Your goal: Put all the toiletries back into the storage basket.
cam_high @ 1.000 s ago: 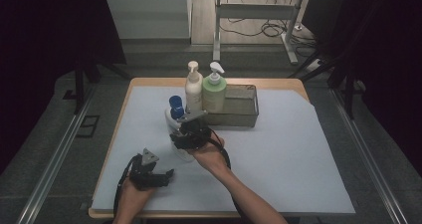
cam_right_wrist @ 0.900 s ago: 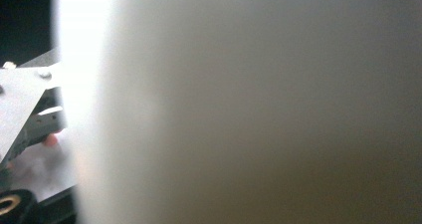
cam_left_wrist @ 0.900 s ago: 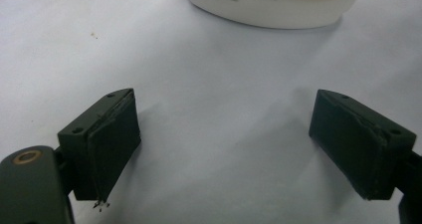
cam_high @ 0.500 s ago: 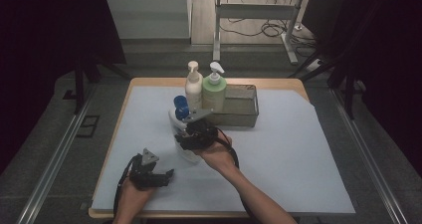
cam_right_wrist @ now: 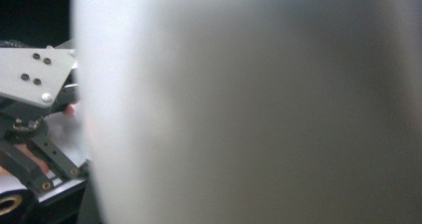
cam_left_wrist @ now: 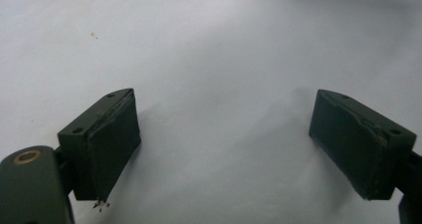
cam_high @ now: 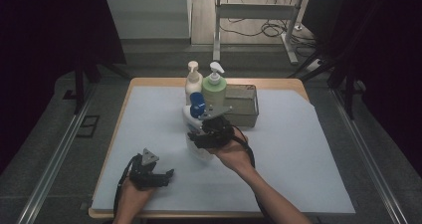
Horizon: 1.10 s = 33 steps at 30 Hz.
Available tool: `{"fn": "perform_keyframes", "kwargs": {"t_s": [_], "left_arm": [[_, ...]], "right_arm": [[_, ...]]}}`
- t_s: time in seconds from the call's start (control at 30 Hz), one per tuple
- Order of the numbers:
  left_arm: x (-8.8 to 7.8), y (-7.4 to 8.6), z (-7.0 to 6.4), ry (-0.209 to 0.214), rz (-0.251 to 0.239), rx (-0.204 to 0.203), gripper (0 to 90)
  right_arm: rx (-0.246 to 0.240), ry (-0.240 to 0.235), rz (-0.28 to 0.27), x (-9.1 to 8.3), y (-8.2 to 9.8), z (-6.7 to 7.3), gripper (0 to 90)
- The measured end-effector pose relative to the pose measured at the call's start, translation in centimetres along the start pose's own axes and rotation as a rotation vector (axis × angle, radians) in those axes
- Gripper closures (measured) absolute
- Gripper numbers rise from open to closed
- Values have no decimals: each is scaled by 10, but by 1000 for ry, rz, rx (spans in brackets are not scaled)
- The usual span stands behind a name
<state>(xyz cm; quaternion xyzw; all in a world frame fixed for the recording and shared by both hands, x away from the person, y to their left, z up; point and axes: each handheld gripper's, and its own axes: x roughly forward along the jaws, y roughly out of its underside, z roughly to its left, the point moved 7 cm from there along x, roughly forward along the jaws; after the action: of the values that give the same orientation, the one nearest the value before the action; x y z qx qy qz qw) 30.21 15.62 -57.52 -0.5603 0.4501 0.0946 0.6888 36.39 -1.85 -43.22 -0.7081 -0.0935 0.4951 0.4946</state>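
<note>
The right gripper grasps the white bottle with a blue cap, lifted mid-tabletop toward the tray at twelve o'clock. It could bump the standing bottles. The left gripper rests with released fingers.

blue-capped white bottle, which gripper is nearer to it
Right. The right gripper has its jaws around the blue-capped white bottle, holding it off the table. The left gripper rests open on the table, nearer the person.
</note>
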Motion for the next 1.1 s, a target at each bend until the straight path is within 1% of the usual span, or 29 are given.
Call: {"fn": "perform_keyframes", "kwargs": {"t_s": [0.13, 0.73, 0.87, 1.1], "left_arm": [[0, 0, 0, 1, 0, 2, 121], [0, 0, 0, 2, 0, 2, 121], [0, 0, 0, 1, 0, 2, 121], [0, 0, 0, 2, 0, 1, 121]], "right_arm": [[4, 14, 0, -10, 3, -8, 402], [76, 74, -6, -53, 22, -51, 402], [90, 94, -6, -63, 25, -61, 403], [108, 143, -7, -80, 29, -79, 403]]}}
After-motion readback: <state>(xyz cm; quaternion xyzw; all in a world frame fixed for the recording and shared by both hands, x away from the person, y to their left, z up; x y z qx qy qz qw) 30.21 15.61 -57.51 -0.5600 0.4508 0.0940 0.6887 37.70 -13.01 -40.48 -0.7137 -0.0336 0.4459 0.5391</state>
